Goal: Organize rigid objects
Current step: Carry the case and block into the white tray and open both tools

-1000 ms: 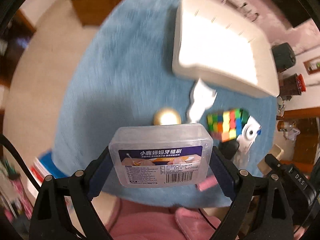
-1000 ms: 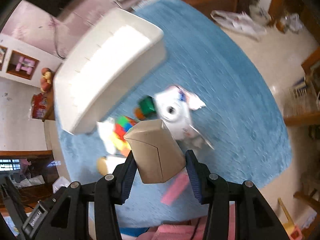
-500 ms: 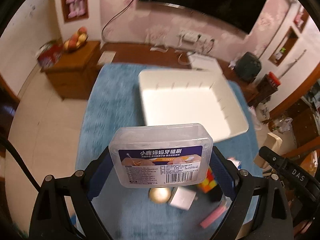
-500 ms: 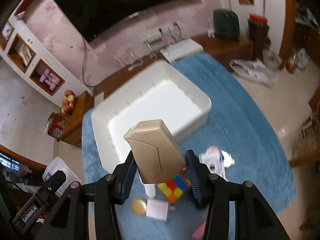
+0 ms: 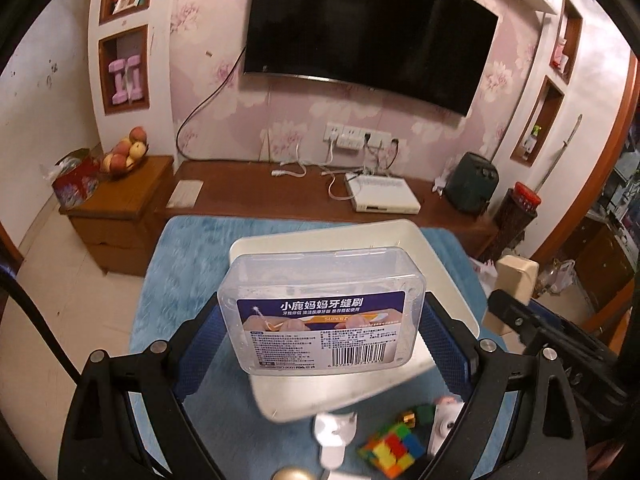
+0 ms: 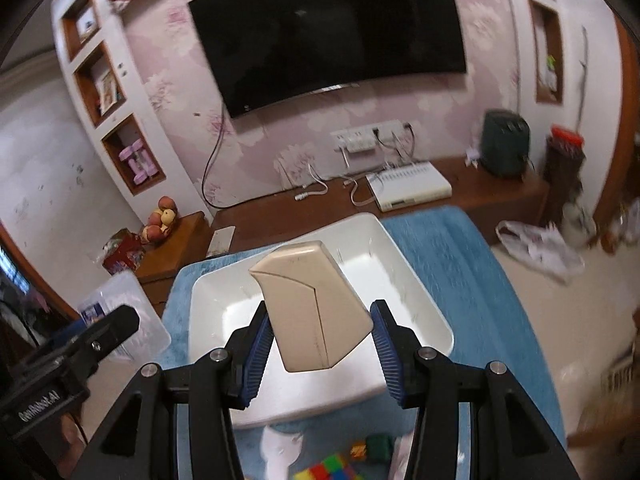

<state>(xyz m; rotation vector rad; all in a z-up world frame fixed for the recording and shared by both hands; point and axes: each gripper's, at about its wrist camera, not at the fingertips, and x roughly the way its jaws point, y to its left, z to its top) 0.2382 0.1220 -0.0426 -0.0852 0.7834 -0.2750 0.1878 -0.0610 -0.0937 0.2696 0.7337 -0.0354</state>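
Observation:
My left gripper (image 5: 322,334) is shut on a clear plastic box (image 5: 320,304) with a purple label, held above the near part of a white bin (image 5: 448,276). In the right wrist view my right gripper (image 6: 318,344) is shut on a beige case (image 6: 312,304), raised over the same white bin (image 6: 416,300). The bin sits on a blue rug (image 5: 180,276) and looks empty. The beige case (image 5: 516,280) shows at the right of the left wrist view, and the clear box (image 6: 120,304) at the left of the right wrist view.
On the rug before the bin lie a colour cube (image 5: 392,448), a white clip-like piece (image 5: 334,436), a small white camera (image 5: 444,428) and a gold ball (image 5: 294,474). A low wooden bench (image 5: 280,196) with a white device (image 5: 382,198) runs along the far wall under a TV (image 5: 368,32).
Both grippers have risen and tipped up from looking down at the rug to facing the wall, each keeping its object. The bin has slid from above the held objects to behind and below them.

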